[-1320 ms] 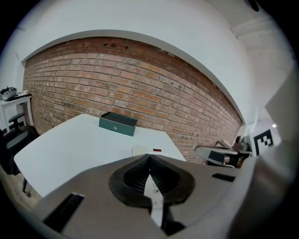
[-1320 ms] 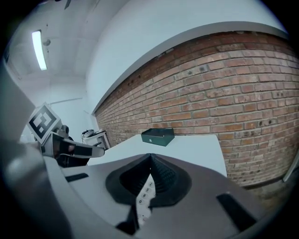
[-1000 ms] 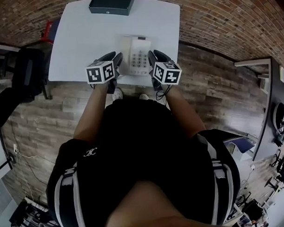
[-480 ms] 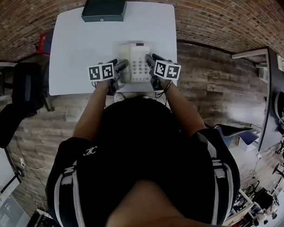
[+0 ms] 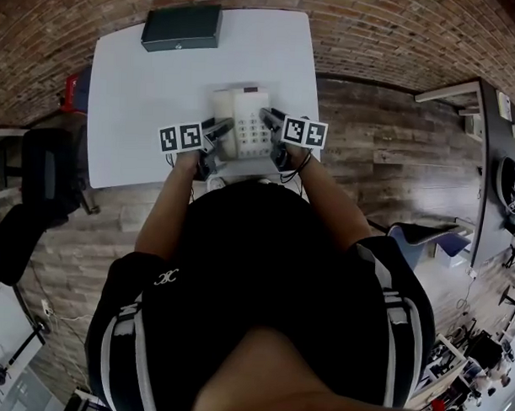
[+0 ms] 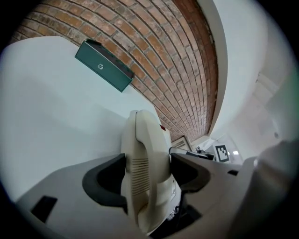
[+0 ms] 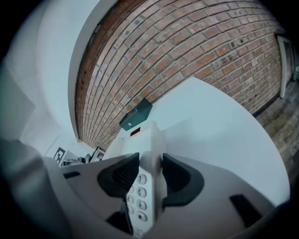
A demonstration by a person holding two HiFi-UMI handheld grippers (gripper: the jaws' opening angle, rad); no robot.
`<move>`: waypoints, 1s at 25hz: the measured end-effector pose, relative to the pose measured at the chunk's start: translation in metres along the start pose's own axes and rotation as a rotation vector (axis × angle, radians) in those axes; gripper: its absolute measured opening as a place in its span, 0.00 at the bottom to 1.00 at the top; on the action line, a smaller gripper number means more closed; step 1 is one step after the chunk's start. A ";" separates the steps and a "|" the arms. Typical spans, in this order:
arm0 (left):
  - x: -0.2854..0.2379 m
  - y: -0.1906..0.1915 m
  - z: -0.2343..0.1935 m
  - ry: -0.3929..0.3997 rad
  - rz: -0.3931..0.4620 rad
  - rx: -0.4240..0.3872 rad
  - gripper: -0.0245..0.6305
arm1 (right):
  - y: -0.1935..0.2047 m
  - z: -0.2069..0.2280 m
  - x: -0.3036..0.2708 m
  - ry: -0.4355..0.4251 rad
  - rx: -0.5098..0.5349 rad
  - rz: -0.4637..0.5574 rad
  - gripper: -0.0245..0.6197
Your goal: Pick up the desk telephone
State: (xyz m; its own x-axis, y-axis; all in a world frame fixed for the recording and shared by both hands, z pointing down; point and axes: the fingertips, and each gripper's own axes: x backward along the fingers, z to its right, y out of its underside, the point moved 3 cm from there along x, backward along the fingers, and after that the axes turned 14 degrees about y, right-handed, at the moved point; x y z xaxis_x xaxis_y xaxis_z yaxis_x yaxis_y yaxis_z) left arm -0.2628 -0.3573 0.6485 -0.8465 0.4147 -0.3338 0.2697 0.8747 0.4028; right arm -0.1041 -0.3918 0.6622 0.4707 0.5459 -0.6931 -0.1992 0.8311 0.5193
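Note:
A cream desk telephone (image 5: 243, 124) sits on the white table (image 5: 143, 95) near its front edge. My left gripper (image 5: 220, 127) straddles its left side. The handset (image 6: 145, 154) stands between the two dark pads (image 6: 105, 179), and the jaws are spread wide. My right gripper (image 5: 267, 118) straddles the right side. The keypad edge (image 7: 142, 186) lies between its pads (image 7: 119, 175), and these jaws are opening. I see no firm squeeze from either gripper.
A dark green box (image 5: 181, 27) lies at the table's far edge, against the brick wall. A black chair (image 5: 44, 172) and a red object (image 5: 69, 93) stand left of the table. Wooden floor runs to the right.
Both grippers have sunk toward the table and rolled. Their fingers now lie over the phone's left and right edges rather than beside it.

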 end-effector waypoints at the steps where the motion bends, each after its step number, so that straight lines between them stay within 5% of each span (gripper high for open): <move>1: 0.001 0.000 0.000 0.003 0.008 0.008 0.48 | 0.000 -0.001 0.000 -0.002 -0.001 0.000 0.25; 10: 0.005 0.002 0.007 -0.022 0.024 0.006 0.47 | 0.000 -0.004 0.010 0.022 0.018 0.002 0.22; 16: 0.011 0.000 0.020 -0.028 0.016 -0.057 0.46 | -0.001 -0.011 0.021 0.036 0.038 0.006 0.22; 25: 0.023 -0.025 0.065 -0.012 0.068 -0.203 0.46 | -0.035 -0.036 0.056 0.010 0.108 0.143 0.22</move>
State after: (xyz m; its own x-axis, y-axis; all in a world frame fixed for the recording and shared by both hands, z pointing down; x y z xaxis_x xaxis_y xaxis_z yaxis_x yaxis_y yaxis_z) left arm -0.2596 -0.3537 0.5755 -0.8233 0.4755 -0.3098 0.2269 0.7762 0.5882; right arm -0.1015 -0.3868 0.5877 0.4353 0.6592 -0.6131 -0.1699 0.7289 0.6632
